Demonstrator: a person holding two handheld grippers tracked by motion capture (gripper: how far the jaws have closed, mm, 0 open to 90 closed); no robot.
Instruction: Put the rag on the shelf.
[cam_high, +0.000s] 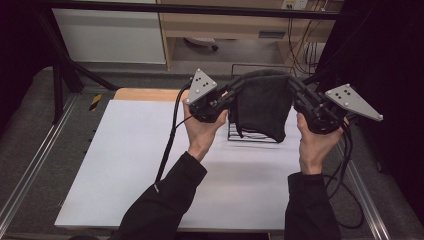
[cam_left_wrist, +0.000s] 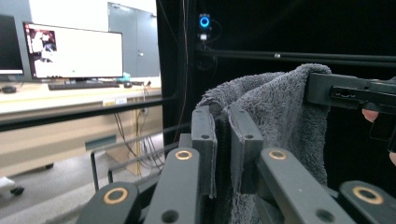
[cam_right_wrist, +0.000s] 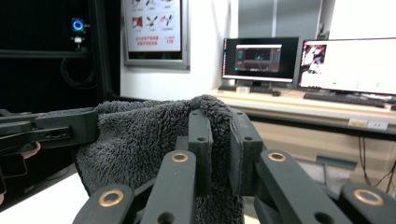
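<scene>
A dark grey fluffy towel (cam_high: 262, 105) hangs in the air above the back of the white table, stretched between both grippers. My left gripper (cam_high: 239, 84) is shut on the towel's upper left corner. My right gripper (cam_high: 292, 82) is shut on its upper right corner. In the left gripper view the towel (cam_left_wrist: 275, 107) is pinched between the two black jaws of that gripper (cam_left_wrist: 223, 122), and the other gripper clamps the far corner. In the right gripper view the towel (cam_right_wrist: 140, 135) drapes left from that gripper (cam_right_wrist: 219, 126), whose jaws stand closed on the cloth.
A black wire rack (cam_high: 252, 134) stands on the white table (cam_high: 125, 165) right behind and below the hanging towel. Cables trail from both grippers. A wooden board edge (cam_high: 145, 94) shows at the table's back. Desks with monitors (cam_right_wrist: 348, 65) stand beyond.
</scene>
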